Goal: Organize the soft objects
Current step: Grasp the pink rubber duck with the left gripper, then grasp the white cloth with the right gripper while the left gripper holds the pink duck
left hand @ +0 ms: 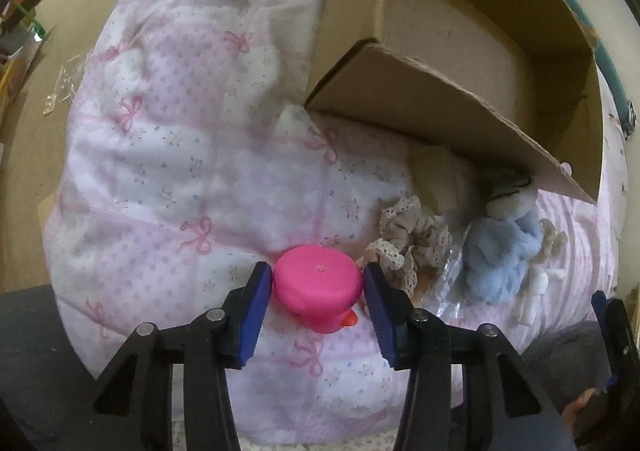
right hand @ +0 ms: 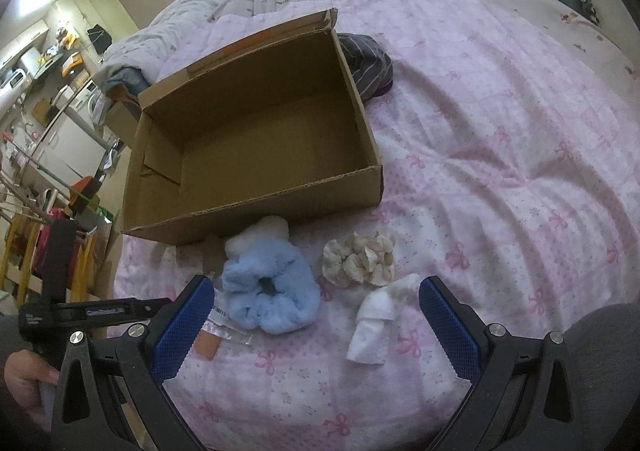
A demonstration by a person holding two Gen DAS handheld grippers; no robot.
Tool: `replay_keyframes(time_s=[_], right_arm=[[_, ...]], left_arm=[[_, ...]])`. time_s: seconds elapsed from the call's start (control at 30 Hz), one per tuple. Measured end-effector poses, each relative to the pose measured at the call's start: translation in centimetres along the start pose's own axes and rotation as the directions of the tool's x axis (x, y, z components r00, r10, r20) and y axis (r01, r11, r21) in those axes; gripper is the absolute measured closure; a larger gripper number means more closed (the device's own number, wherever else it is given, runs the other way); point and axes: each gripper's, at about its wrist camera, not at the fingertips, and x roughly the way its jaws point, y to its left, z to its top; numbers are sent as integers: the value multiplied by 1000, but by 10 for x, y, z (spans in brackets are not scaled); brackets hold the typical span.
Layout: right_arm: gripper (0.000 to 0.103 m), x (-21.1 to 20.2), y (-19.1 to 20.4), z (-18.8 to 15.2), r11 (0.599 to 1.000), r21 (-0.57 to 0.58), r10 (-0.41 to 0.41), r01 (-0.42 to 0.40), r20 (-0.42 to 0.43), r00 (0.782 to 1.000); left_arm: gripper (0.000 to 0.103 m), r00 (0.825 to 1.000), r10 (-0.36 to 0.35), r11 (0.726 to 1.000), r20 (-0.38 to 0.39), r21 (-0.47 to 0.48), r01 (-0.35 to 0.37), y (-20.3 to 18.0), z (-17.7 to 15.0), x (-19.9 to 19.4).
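A pink rubber duck (left hand: pixel 320 291) lies on the pink bow-print quilt (left hand: pixel 168 155), and my left gripper (left hand: pixel 318 281) points down onto it, its blue pads pressed against the duck's two sides. To its right lie a beige lace scrunchie (left hand: pixel 412 239) and a fluffy blue scrunchie (left hand: pixel 500 251). My right gripper (right hand: pixel 316 287) hangs open over the blue scrunchie (right hand: pixel 272 295), a beige scrunchie (right hand: pixel 360 259) and a small white cloth piece (right hand: pixel 374 325), touching none of them. An open cardboard box (right hand: pixel 256 219) stands just behind them with nothing visible inside.
A white fluffy scrunchie (right hand: pixel 260 237) rests against the box's front wall. A clear plastic packet (right hand: pixel 224 327) lies left of the blue scrunchie. Dark striped fabric (right hand: pixel 368 63) sits behind the box. The bed's left edge drops to cluttered furniture (right hand: pixel 60 155).
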Motion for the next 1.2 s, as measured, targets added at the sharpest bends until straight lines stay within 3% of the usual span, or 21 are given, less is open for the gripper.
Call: replay_keyframes(time_s=[0.27,0.47,0.57,0.63,0.73,0.9,1.03,1.13,1.2], right_arm=[[0,1,-1,0,1000,6,-11,11,6,1000],[0,-1,-8,1,1000,29,-6,5,3,1000],[0,-6,-17,5,998,62,17,-18,3,1000],[0,-4,-27,8,995,95,26,-24,-23,999],[0,5,-42,8,988,153,36,-21,-97,995],[19,40,-43,3,985,172,34,10,-251,967],[23,60,-30,0,992,107,-27,59,-280,960],[37,74,-33,-5,988,123,-51,95,-322,945],[37,80,-36,-8,984,145,-46,102,-347,937]], left_arm=[[59,999,0,1000,-51,-3,0,5,-5,18],[60,998,19,1000,63,-13,-18,16,-8,-12],[60,987,102,995,126,1,-103,21,-20,-30],[60,984,134,991,120,-5,-134,26,-27,-32],[60,990,107,994,96,-30,-105,32,-30,-31],[60,987,100,995,122,-19,-98,32,-17,-32],[60,989,89,996,119,-15,-87,30,-17,-33],[60,987,109,994,115,1,-110,23,-20,-36],[60,988,110,994,108,2,-111,23,-21,-33]])
